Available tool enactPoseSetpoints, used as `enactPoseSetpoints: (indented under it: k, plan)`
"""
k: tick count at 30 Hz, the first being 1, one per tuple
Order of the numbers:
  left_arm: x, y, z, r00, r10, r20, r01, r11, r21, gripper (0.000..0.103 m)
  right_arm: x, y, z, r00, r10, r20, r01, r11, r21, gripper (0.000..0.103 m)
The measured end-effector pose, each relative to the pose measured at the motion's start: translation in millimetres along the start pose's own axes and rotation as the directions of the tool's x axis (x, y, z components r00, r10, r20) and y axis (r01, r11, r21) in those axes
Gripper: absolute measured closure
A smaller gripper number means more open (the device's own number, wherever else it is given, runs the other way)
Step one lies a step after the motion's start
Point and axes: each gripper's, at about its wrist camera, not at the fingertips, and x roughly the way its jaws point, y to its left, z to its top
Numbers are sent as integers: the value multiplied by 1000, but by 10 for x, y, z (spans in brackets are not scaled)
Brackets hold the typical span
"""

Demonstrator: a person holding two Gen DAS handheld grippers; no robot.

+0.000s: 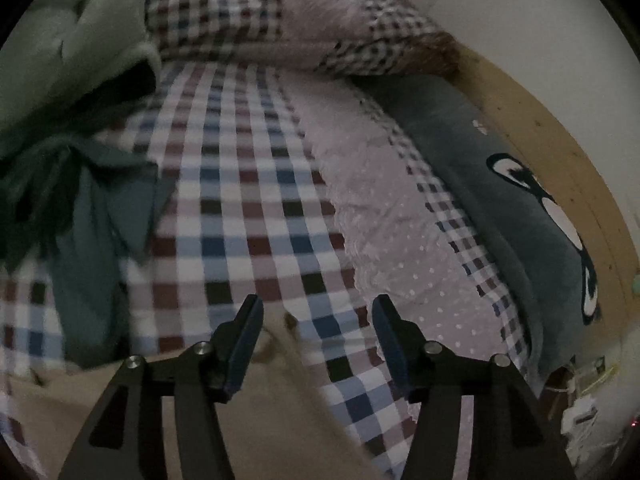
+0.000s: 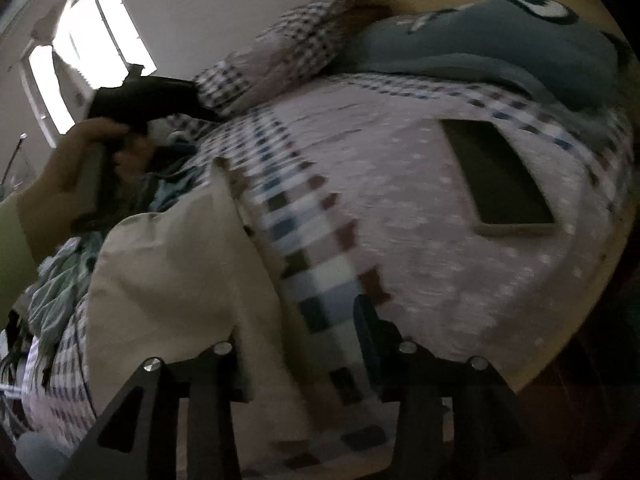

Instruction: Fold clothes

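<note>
A beige garment (image 1: pixel 264 420) lies on the checked bed sheet (image 1: pixel 240 184), and its edge runs under my left gripper (image 1: pixel 318 320). That gripper's jaws stand wide apart above the cloth and grip nothing. In the right wrist view the same beige garment (image 2: pixel 180 280) lies in soft folds and covers the left finger of my right gripper (image 2: pixel 300 320). The right finger (image 2: pixel 366 332) stands clear of the cloth, so these jaws are apart too. A hand (image 2: pixel 68 160) holds the other gripper's handle at the far left.
A dark teal garment (image 1: pixel 92 240) and a pale green quilt (image 1: pixel 72 40) are heaped on the left. A grey cartoon pillow (image 1: pixel 520 208) lies against the wooden bed frame (image 1: pixel 560 152). A phone (image 2: pixel 500 176) rests on the pink fleece strip (image 2: pixel 400 208). A bright window (image 2: pixel 80 40) is behind.
</note>
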Motion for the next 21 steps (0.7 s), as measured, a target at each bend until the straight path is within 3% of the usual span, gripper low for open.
enactPoseSetpoints:
  k: [6,10,13,16,21]
  plan:
    - [-485,517,5,998,27,57,-31,998,55,42,-133,-311,68,994,-106,11,105,991,87,60]
    - [-836,1099,-147,993,58,105,-60,998,17,39,-204,-480,160,992,-125,22,122,985,119,58]
    - [-1008,1549,-336,990,80,115,-78,997,-24,38,-231,-469,256,996,-89,29,86,990,109,58]
    - [-971,1883,-533,994,81,70,-78,996,-51,38,-191,-297,361,998,-48,30,46,998,47,58]
    - [-740,1971,-794,1000,11,-12,-11,999,-33,38,-75,104,581,1000,16,26,-14,996,-87,58]
